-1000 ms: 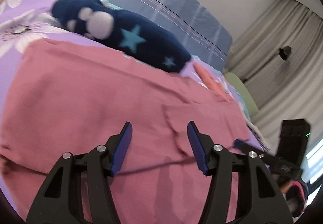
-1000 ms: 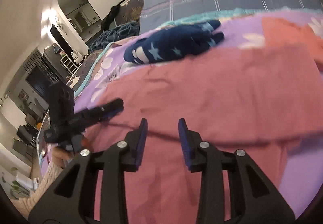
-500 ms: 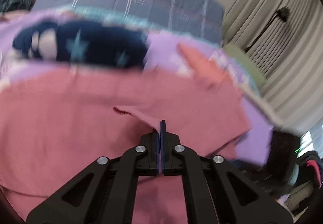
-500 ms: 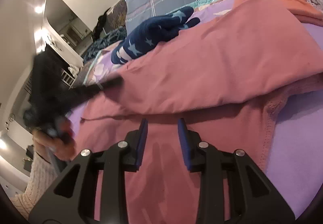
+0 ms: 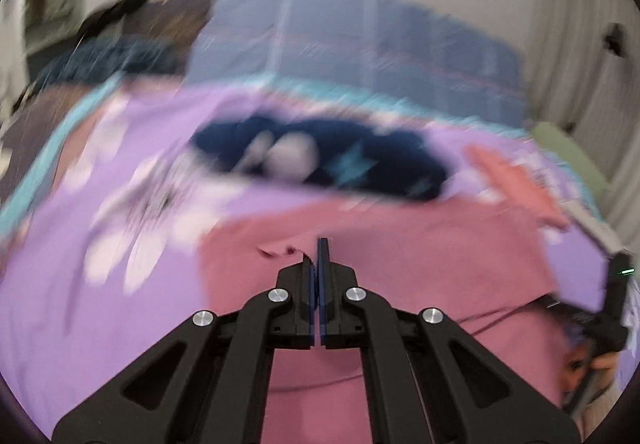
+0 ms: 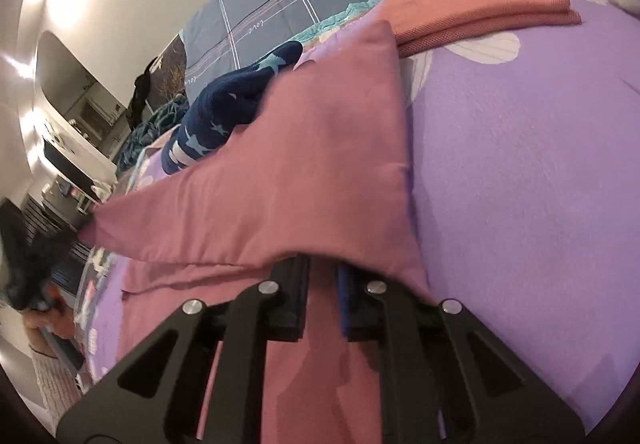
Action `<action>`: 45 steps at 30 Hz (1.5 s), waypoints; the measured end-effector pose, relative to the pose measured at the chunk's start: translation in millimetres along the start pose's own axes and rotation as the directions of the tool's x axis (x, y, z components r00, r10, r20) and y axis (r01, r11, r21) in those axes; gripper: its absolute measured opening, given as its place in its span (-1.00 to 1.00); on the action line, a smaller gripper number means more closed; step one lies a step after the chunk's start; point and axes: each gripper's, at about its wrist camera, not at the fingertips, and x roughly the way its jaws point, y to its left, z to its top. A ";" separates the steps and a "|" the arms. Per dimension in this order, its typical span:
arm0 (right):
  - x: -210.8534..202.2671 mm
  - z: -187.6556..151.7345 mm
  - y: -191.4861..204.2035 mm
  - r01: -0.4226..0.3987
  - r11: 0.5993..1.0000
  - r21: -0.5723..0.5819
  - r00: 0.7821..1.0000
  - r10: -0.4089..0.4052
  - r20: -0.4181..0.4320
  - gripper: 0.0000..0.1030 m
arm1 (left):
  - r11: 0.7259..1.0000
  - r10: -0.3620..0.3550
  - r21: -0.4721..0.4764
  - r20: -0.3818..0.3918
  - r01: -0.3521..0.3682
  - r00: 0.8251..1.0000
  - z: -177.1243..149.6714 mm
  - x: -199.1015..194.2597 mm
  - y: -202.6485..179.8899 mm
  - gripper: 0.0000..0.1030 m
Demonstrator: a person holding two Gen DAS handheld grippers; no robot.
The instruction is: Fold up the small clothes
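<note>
Gripping the near edge of the pink garment (image 5: pixel 400 244), the left gripper (image 5: pixel 319 264) has its jaws pressed flat together, a scrap of pink hem caught at the tips. That pinch sits on the cloth's left side so the edge can be carried over toward the far side, which I judge to be the fold in hand. The right gripper (image 6: pixel 324 268) is at the garment's right near corner; its jaws are closing, with pink cloth between them and draped over their tips (whether the pads already bite, I cannot tell). A raised flap of the pink garment (image 6: pixel 312 164) slopes up and away to the left, toward the other hand, so both near corners seem meant to travel together and keep the fold line straight. The garment lies on the purple flowered bedspread (image 6: pixel 520 164). Beyond it rests a navy star-patterned piece (image 6: pixel 224 112), and at the far right an orange folded cloth (image 6: pixel 480 16), probably finished and set aside.
</note>
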 end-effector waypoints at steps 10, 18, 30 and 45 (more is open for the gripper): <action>0.5 -0.9 0.4 -0.004 1.000 -0.014 1.000 0.004 -0.004 -0.68 | 0.991 0.078 -0.105 0.008 -0.077 0.997 -20.6 7.8 35.8 -0.48; -9.9 -0.3 10.6 0.064 0.994 -0.092 0.996 -0.070 -0.063 -0.68 | 0.998 0.056 0.038 -0.109 -0.053 0.992 -49.9 51.8 -7.2 0.02; -20.4 77.1 35.5 0.052 0.983 -0.176 0.999 -0.053 0.000 -0.78 | 0.982 0.138 0.144 -0.096 -0.124 0.986 -51.1 49.2 -25.2 0.22; 3.9 71.0 17.0 0.344 0.912 -0.225 0.939 -0.337 0.067 -0.96 | 0.990 0.092 0.120 -0.101 -0.080 0.991 -50.7 51.7 -21.6 0.35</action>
